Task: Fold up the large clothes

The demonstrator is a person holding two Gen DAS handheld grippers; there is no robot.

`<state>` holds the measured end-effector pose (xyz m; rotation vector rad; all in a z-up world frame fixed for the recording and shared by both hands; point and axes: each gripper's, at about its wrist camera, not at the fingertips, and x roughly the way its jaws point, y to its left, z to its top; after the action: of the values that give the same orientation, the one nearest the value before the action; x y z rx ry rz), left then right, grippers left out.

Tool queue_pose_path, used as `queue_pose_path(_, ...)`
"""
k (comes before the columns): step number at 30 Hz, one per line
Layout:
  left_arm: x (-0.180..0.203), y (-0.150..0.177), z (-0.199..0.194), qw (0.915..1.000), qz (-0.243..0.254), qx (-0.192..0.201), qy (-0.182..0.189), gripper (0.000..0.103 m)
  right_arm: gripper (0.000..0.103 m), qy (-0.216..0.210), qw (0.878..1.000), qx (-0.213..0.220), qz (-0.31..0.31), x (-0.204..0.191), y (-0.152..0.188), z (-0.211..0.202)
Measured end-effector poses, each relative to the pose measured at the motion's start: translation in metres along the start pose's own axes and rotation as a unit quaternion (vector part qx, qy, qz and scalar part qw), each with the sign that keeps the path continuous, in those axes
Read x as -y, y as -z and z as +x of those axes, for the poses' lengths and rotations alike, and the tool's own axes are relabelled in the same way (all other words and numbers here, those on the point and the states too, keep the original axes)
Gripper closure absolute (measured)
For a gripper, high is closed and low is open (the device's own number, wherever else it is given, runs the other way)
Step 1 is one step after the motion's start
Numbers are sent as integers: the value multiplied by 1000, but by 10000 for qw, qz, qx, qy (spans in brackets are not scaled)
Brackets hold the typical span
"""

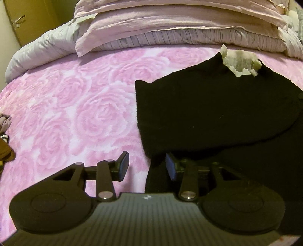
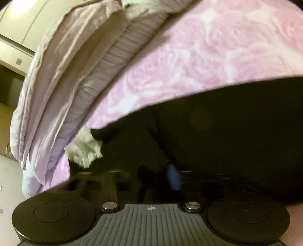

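Lying flat ahead of the left gripper (image 1: 146,166), the black garment (image 1: 217,109) is showing one layer already turned over another, with a straight folded edge just past the right finger. So the folding seems partly done; by the look of it at least one more fold is left before the piece is compact. A pale frilly collar (image 1: 240,62) is sitting at the far end of the garment, well beyond the fingertips.

The left gripper is hovering with its fingers wide apart and holding nothing; its left pad is over bare blanket, its right pad over the dark cloth.

The right gripper (image 2: 155,177) is pressing in close to the garment, and the view is blurring. One blue pad (image 2: 173,177) is showing against the black cloth, but the other is lost in the dark, so whether the fingers are gripping fabric cannot be told.

Under everything, a pink rose-patterned blanket (image 1: 79,113) is covering a bed. Beyond the fingers, folded lilac bedding (image 1: 170,24) is piling up along the far side. A yellow door (image 1: 28,17) with a handle is standing far to the left, and a few other clothes (image 1: 4,140) are lying at the left edge.
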<state>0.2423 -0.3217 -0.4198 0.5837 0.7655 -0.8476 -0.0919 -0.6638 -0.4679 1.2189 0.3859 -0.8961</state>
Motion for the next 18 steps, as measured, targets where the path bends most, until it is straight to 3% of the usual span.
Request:
queue_pose_path(1, 2, 1, 1, 10000, 10, 18, -4, 66, 101, 46, 9999, 53, -117, -3, -1, -2)
queue_pose_path(2, 1, 0, 3, 10000, 23, 35, 24, 78, 101, 99, 9991, 245, -331, -10, 1, -11)
queue_pose_path(3, 0, -3, 6, 10000, 26, 64, 69, 97, 101, 114, 9974, 426, -573, -16, 3, -18)
queue_pose_path(6, -1, -6, 10, 9997, 110, 52, 188, 97, 101, 452, 9893, 719, -1184, -28, 17, -43)
queue_pose_path(9, 3, -5, 12, 9994, 309, 4, 171, 96, 99, 1002, 9861, 392, -1270, -15, 27, -27)
queue_pose_path(11, 4, -4, 10, 9993, 336, -97, 155, 92, 90, 1061, 9883, 99, -1088, -3, 29, -17)
queue_pose_path(12, 2, -3, 7, 9993, 290, -151, 170, 90, 86, 935, 9911, 159, -931, 0, 27, -24)
queue_pose_path(14, -5, 1, -1, 9995, 122, -224, 166, 90, 66, 825, 9945, 322, -558, 11, 26, -52)
queue_pose_path(18, -21, 14, -22, 9984, -288, -448, 194, 89, 65, 801, 9954, 491, 159, 66, 33, -122)
